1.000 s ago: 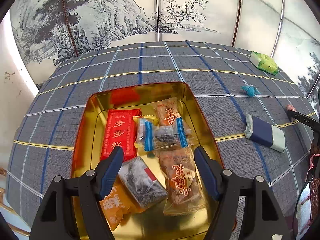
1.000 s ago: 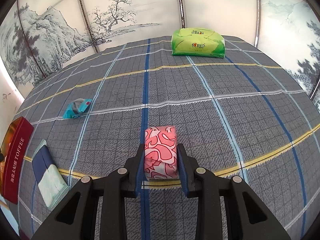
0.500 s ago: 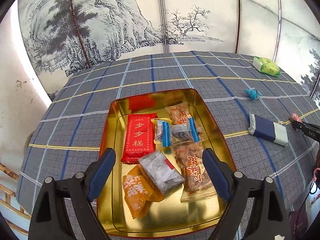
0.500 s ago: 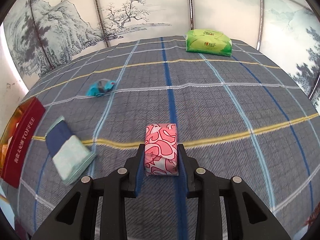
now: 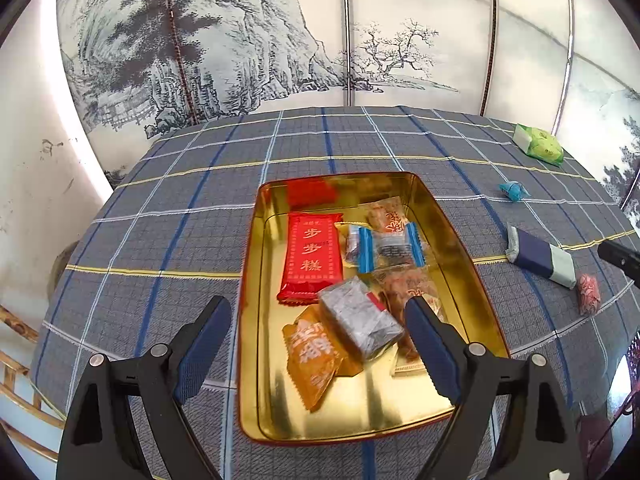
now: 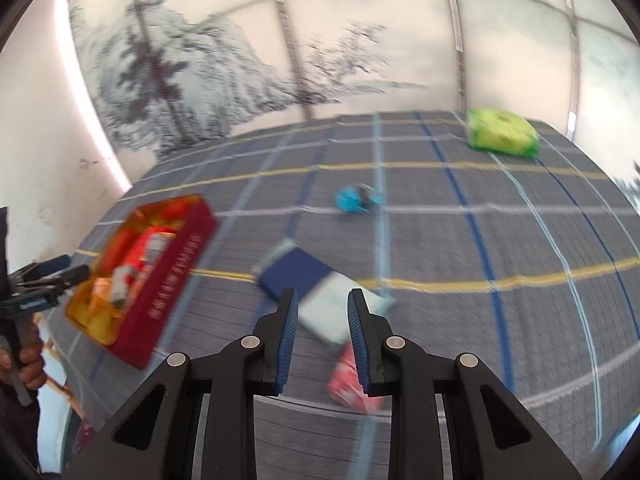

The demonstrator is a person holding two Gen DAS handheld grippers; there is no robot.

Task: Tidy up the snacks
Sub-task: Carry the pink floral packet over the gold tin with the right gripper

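Two tools are over a desk (image 5: 160, 240) covered in a grey checked cloth. On the left side, the left tool (image 5: 316, 306) hangs above the near end of a gold tin (image 5: 250, 320). Its jaws have just been opening and stand wide apart with nothing between them. Inside the tin lie a red packet (image 5: 314, 256), an orange packet (image 5: 314, 354), a grey packet (image 5: 360, 320) resting partly on the orange one, and a clear wrapper with blue ends (image 5: 386, 246). Right of the tin, a navy and white packet (image 5: 538, 258) lies on the cloth, with a pink packet (image 5: 589, 294) just beside it. Farther back sit a teal sweet (image 5: 514, 191) and a green pack (image 5: 540, 146). The right tool (image 6: 323, 294) is above the pink packet, its jaws just drawn in to a narrow gap, gripping nothing.
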